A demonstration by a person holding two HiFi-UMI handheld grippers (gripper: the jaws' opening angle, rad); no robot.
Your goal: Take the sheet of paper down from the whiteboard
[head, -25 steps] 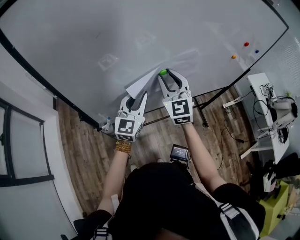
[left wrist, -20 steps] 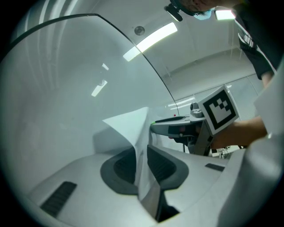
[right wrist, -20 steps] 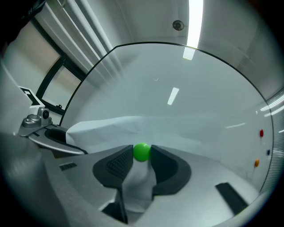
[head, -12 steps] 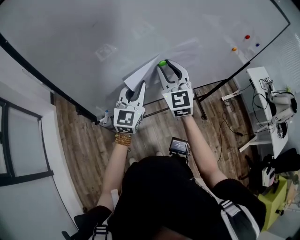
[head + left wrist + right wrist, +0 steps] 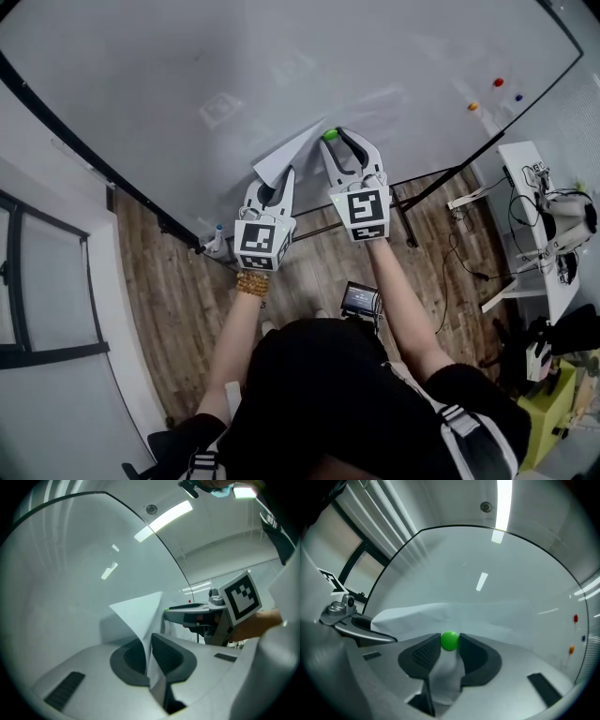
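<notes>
1. Glossy whiteboard [image 5: 234, 75] on a stand fills the upper part of the head view, above a wooden floor [image 5: 169, 281]. A red, a blue and an orange magnet sit well apart from the work, at the board's right end.
2. The sheet of paper [image 5: 289, 155] hangs low on the board, right in front of the person. The only fastening I can see is a green ball magnet [image 5: 329, 134] at its upper right edge.
3. The right gripper [image 5: 450, 645] has its jaws fairly wide yet closed onto that magnet, one pad touching each side, with paper lying beneath.
4. The left gripper [image 5: 148, 643] has its jaws brought together on the free left part of the sheet, which runs up between the pads.
5. The step in hand looks like freeing the magnet while the left grip keeps the sheet.
   - The magnet is best drawn straight off the board rather than slid, so that it does not drag or crease the paper.
   - The left pinch should stay firm without tugging until the magnet is off, or the sheet may tear.
6. The sheet is plain white and thin, with no print visible. Its left corner stands away from the board as a pointed flap, and it is lightly wrinkled near the magnet.
</notes>
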